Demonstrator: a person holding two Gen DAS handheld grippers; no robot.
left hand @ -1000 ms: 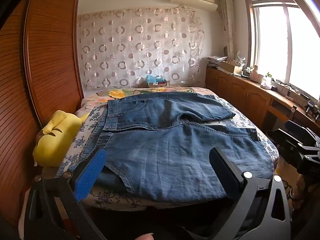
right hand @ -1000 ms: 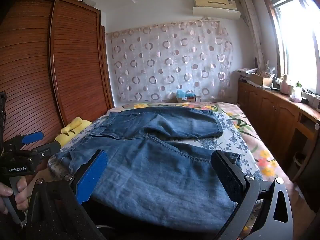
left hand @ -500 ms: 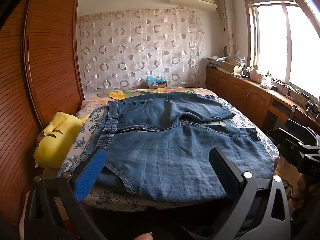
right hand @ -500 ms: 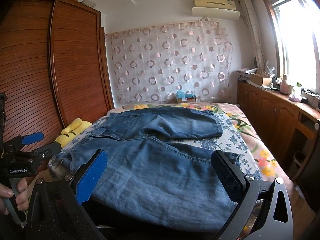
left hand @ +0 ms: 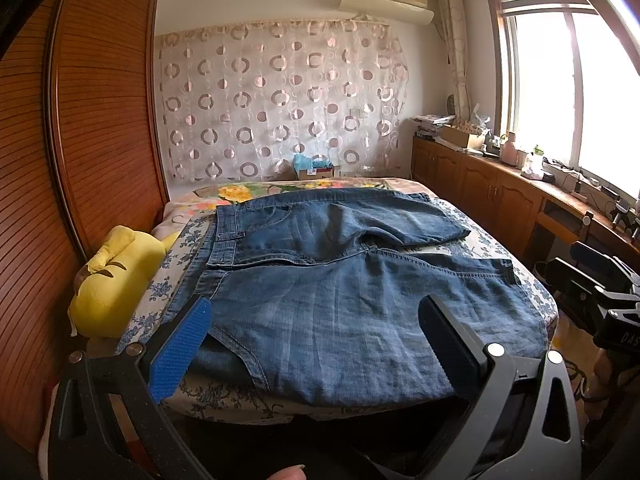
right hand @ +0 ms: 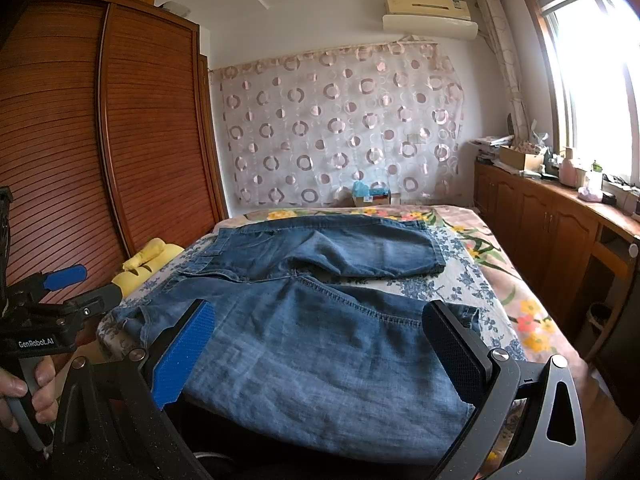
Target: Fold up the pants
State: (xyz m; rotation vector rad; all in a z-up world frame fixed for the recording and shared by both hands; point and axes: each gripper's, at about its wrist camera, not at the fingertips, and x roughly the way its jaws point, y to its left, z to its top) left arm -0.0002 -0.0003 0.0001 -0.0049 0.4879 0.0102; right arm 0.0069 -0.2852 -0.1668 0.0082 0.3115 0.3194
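Note:
Blue denim pants (left hand: 340, 280) (right hand: 320, 320) lie spread flat on the bed, waistband to the left, both short legs running to the right. My left gripper (left hand: 314, 320) hangs open just before the near edge of the bed, over the near leg. My right gripper (right hand: 320, 328) is open too, in front of the same leg further right. Neither touches the fabric. The right gripper's body (left hand: 600, 300) shows at the right edge of the left wrist view; the left gripper (right hand: 64, 288), held by a hand (right hand: 28, 392), shows at the left of the right wrist view.
The bed (left hand: 480, 236) has a flowered sheet. A yellow plush toy (left hand: 116, 276) sits at its left edge against a wooden wardrobe (left hand: 80, 140). Low wooden cabinets (right hand: 560, 240) with clutter run along the right wall under a window. A small box (left hand: 314, 168) stands behind the bed.

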